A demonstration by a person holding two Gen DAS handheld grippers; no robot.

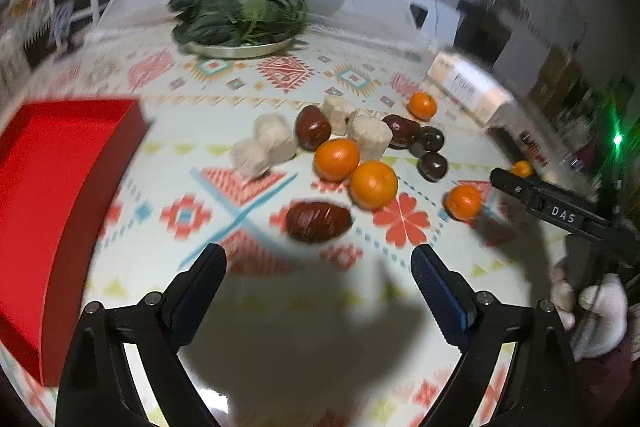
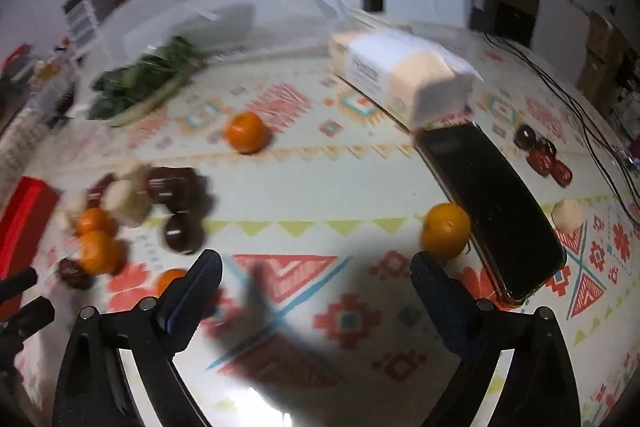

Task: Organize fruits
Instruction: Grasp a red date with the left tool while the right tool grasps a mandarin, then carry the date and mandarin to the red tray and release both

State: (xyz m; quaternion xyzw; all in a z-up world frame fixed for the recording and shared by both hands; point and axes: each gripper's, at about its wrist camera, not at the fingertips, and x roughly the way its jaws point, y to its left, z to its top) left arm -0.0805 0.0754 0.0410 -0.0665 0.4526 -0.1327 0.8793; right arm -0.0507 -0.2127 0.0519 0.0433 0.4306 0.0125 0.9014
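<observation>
Bare cloth (image 2: 304, 195) between fruit pile (image 2: 132, 211) and phone (image 2: 492, 203).

Right claw (image 2: 316, 275) agape, orange (image 2: 446, 231) beside black tray (image 2: 496, 203)

Dim, motion-blurred fisheye views with dark vignetted corners; tool shadows darken the tablecloth (image 1: 280, 327).

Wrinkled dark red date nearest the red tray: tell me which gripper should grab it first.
Left. The wrinkled dark red date lies just ahead of the open left gripper, roughly centred between its fingers, with the red tray close on that side. The open right gripper faces bare patterned tablecloth, nearer a round orange.
</observation>
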